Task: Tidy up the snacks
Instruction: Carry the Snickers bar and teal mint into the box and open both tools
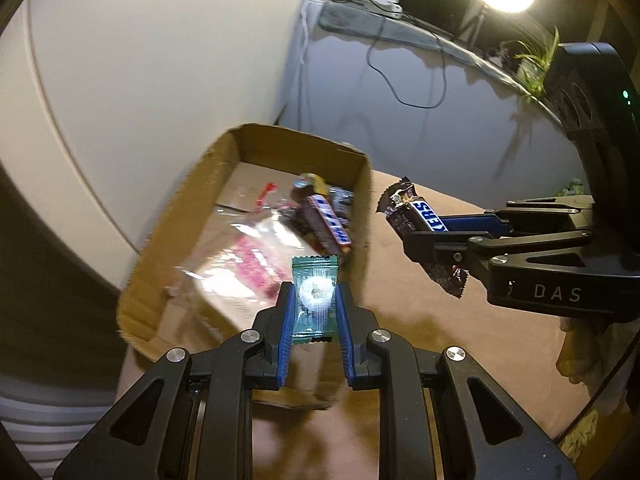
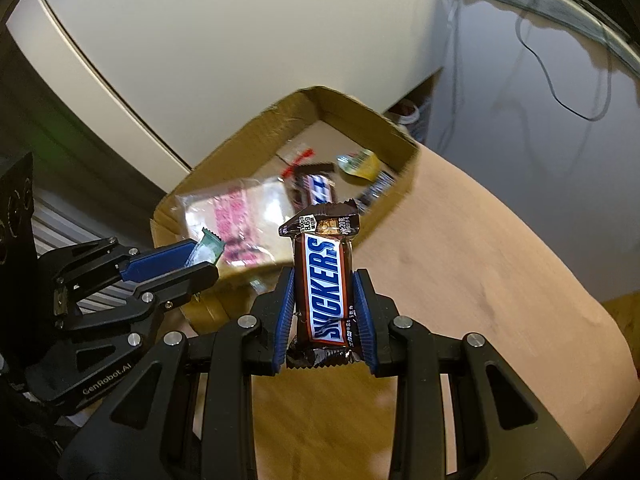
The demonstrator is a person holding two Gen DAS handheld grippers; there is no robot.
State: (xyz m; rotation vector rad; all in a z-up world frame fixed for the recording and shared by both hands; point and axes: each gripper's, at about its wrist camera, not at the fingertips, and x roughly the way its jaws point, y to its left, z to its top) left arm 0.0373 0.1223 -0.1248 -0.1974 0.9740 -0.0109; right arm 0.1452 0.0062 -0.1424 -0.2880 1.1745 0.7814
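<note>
Carrying two snacks at once: my left gripper (image 1: 314, 312) is pinched narrow on a small green mint sachet (image 1: 315, 296), crinkly film with a white ring inside, and my right gripper (image 2: 324, 304) clamps a glossy Snickers bar (image 2: 325, 288) across its width, long axis running out along the fingers. Ahead and below lies the open cardboard box (image 1: 192, 200), its matte walls already holding another bar and a clear packet. My left looks nearer, hanging over the box's near corner; my right sits beside its wall.
</note>
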